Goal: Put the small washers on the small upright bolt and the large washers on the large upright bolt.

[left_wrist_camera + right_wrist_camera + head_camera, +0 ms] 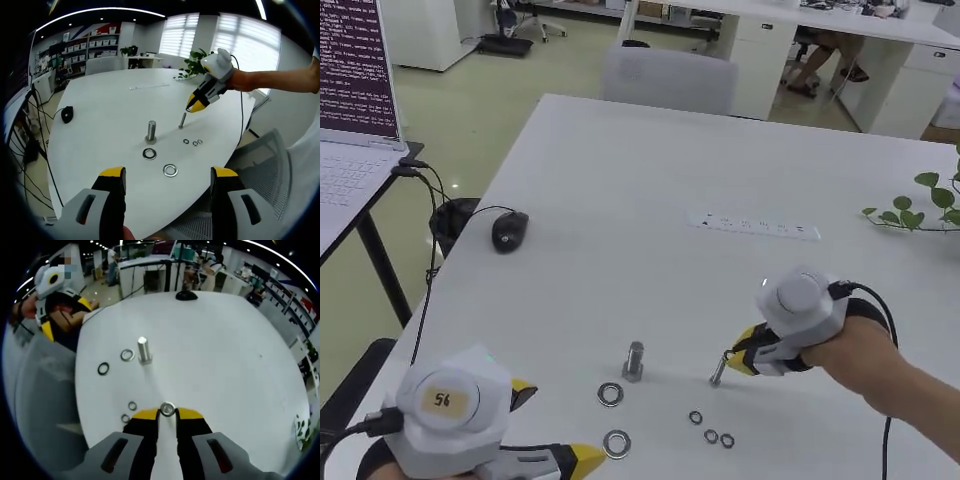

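Note:
The large bolt (633,360) stands upright near the table's front, and the thin small bolt (718,373) stands to its right. My right gripper (730,362) reaches in from the right. Its jaws are nearly closed at the small bolt's top, pinching a small ring (167,409) that looks like a small washer. Three small washers (711,436) lie in front of the small bolt. Two large washers (610,394) (617,442) lie in front of the large bolt. My left gripper (555,425) hovers open at the front left edge, jaws wide apart (167,172) and holding nothing.
A black mouse (510,231) with its cable lies at the table's left edge. A white power strip (752,226) sits mid-table and a plant (920,205) at the right. A laptop (355,110) stands on a side desk to the left, and a grey chair (668,78) behind the table.

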`<state>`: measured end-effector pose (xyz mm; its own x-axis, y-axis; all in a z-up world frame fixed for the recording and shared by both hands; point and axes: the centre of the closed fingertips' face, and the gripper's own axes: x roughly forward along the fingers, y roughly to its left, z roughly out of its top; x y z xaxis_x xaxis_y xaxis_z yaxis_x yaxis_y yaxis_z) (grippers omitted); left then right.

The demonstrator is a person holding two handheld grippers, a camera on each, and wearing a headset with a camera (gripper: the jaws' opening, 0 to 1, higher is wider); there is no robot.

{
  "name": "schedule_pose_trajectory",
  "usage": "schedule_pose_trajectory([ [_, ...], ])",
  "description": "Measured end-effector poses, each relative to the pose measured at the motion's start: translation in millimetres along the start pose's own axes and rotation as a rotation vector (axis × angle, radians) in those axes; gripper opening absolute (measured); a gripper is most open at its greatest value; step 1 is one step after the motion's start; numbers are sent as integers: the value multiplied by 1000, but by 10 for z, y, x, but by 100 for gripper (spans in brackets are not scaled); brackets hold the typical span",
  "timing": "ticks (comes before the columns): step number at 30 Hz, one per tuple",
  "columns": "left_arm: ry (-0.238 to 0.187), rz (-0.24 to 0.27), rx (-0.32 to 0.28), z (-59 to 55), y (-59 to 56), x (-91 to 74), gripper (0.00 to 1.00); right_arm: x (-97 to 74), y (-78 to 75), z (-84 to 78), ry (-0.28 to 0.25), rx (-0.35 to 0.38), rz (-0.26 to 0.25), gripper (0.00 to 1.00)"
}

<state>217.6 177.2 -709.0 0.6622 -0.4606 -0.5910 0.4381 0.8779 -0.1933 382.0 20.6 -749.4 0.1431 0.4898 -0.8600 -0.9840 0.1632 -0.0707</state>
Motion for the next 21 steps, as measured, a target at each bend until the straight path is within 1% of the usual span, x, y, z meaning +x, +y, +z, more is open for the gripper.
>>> schedule_pose_trajectory([
  [6,0,8,-8,-18,32,-9,69,66,8,-27,19,3,15,14],
  [14,4,8,-8,-23,29,-11,69,99,-22,-43,26,9,17,14],
  [21,7,10,-9,-33,49,-13,69,123,-4,-69,36,7,24,14],
])
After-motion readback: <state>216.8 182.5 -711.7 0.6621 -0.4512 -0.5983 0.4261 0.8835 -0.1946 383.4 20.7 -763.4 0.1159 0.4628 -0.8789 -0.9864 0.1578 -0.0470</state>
